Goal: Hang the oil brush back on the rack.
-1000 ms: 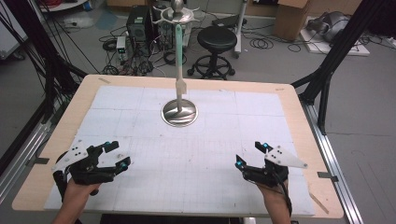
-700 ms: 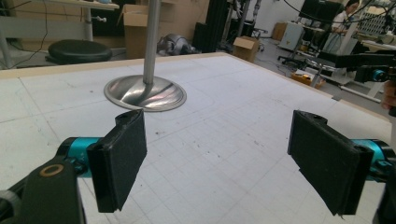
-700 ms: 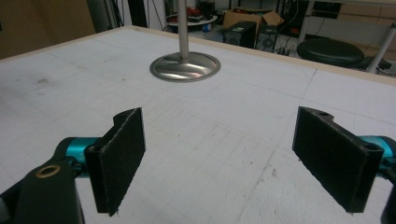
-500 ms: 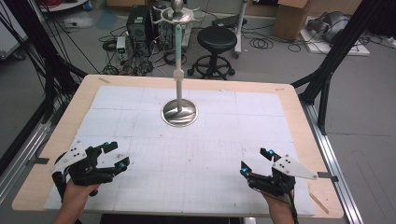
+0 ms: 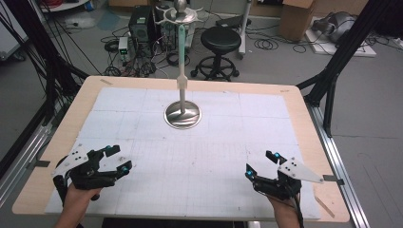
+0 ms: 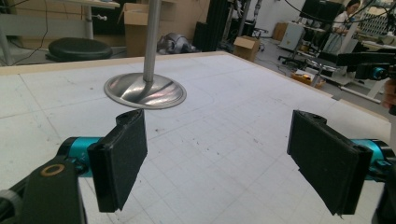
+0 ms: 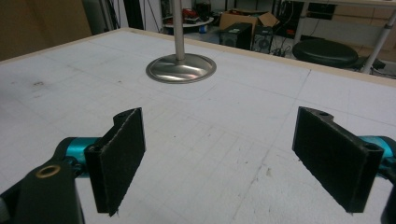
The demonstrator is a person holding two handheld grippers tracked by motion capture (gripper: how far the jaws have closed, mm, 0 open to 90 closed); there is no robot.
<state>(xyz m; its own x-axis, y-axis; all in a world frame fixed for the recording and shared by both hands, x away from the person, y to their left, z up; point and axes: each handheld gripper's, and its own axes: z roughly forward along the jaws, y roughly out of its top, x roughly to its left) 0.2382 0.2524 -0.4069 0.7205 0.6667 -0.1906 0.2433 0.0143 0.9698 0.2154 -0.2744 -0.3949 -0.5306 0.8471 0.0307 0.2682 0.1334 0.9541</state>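
A metal stand with a round shiny base [image 5: 182, 115] and a tall pale green pole rises from the white mat near the table's far middle; the base [image 6: 144, 90] lies ahead in the left gripper view and the same base [image 7: 181, 68] ahead in the right gripper view. My left gripper [image 5: 118, 159] rests low at the near left, held by a hand, jaws wide apart and empty. My right gripper [image 5: 261, 164] sits at the near right, also open with nothing between its jaws. In their own views the left gripper [image 6: 224, 163] and the right gripper [image 7: 229, 158] show black padded jaws spread wide.
The white gridded mat [image 5: 199, 156] covers a wooden table [image 5: 57, 142]. Black frame posts [image 5: 337, 66] stand at both sides. Behind the table are a black stool [image 5: 221, 40], cables and equipment on the floor. In the left gripper view the other gripper [image 6: 373, 70] shows at far right.
My right gripper has moved back toward the table's near edge and slightly right. The left gripper has stayed in place.
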